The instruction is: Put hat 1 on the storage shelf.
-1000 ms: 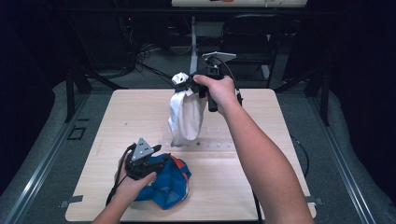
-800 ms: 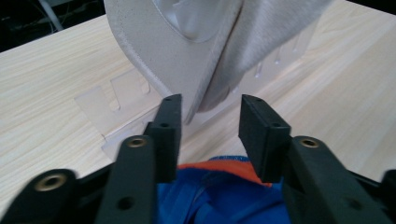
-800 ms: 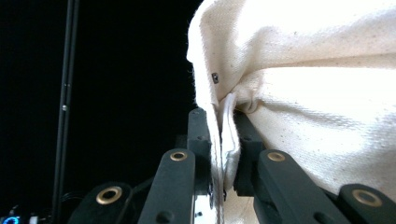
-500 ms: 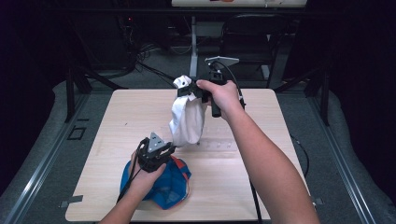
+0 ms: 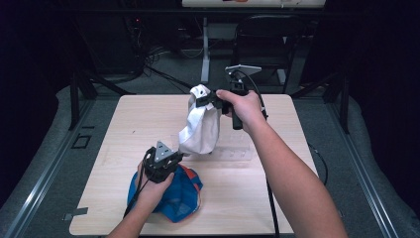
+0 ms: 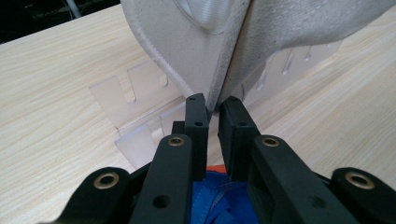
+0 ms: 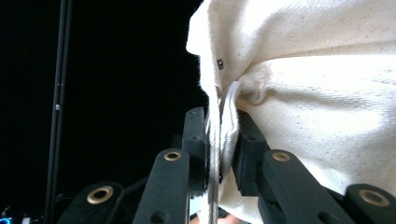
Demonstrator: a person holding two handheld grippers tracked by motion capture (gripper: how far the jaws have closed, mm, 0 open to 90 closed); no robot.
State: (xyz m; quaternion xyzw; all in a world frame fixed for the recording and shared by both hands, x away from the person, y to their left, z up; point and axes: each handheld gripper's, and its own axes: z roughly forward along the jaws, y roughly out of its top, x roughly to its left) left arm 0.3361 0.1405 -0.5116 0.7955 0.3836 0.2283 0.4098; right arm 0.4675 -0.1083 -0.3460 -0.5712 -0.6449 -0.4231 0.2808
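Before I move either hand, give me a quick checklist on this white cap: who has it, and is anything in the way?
1. Right gripper clamped on the top of the white cap: ok for now, fabric sits between its pads, but its jaws have just been opening a little.
2. Left gripper on the cap's lower edge: ok, its jaws have just closed onto the brim.
3. Cap lifted off the table: ok, it hangs between the grippers.
4. Clear slotted plastic rack under the cap: cannot tell whether the cap touches it.
5. Blue and orange cap under the left hand: ok, lying flat.

A clear slotted plate (image 5: 233,153) on the wooden table (image 5: 124,124) — black chair (image 5: 267,34) behind.
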